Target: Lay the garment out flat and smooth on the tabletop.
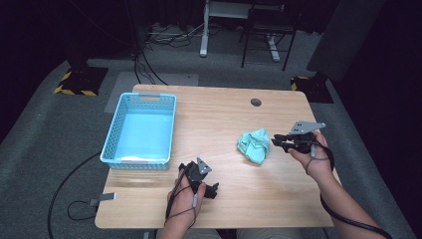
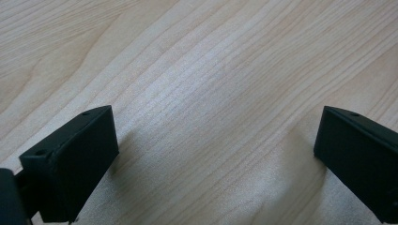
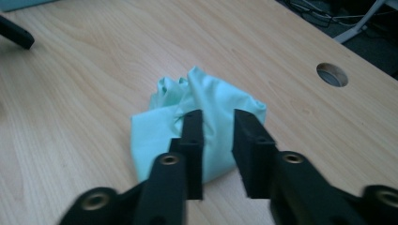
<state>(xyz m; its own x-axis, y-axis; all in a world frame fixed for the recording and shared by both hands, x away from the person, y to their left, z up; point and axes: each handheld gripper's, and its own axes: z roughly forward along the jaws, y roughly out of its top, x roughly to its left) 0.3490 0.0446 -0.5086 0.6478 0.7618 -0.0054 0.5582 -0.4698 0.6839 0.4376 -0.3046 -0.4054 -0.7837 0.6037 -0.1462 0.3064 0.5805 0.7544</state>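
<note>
**Inspector:** Hands first. What is the left hand (image 1: 191, 191) doing?

**Assistant:** It is coming in from the near edge of the wooden table (image 1: 219, 119), gripping the left gripper (image 1: 215, 190) low over bare wood, just in front of the near end of the basket. In the left gripper view its two black jaws are standing wide apart with nothing but tabletop between them.

**Inspector:** And the right hand (image 1: 313, 154)?

**Assistant:** It is reaching in from the right side, forearm angled across the table's right corner, holding the right gripper (image 1: 276, 142) roughly level and pointing left toward the cloth. In the right gripper view the right gripper (image 3: 218, 136) is showing a narrow gap between its jaws. The jaws are standing clear of the fabric, pressing on nothing.

**Inspector:** Where is the cloth lying?

**Assistant:** The mint-green cloth (image 1: 254, 145) is sitting crumpled in a heap right of the table's centre, just beside the right jaw tips and well apart from the left gripper. In the right gripper view the cloth (image 3: 206, 112) is lying directly beyond the jaws.

**Inspector:** Counts?

**Assistant:** I am counting one cloth, one light blue perforated plastic basket (image 1: 115, 130) on the table's left part, one round cable hole (image 1: 256, 102) near the far edge, two grippers and two hands.
</note>
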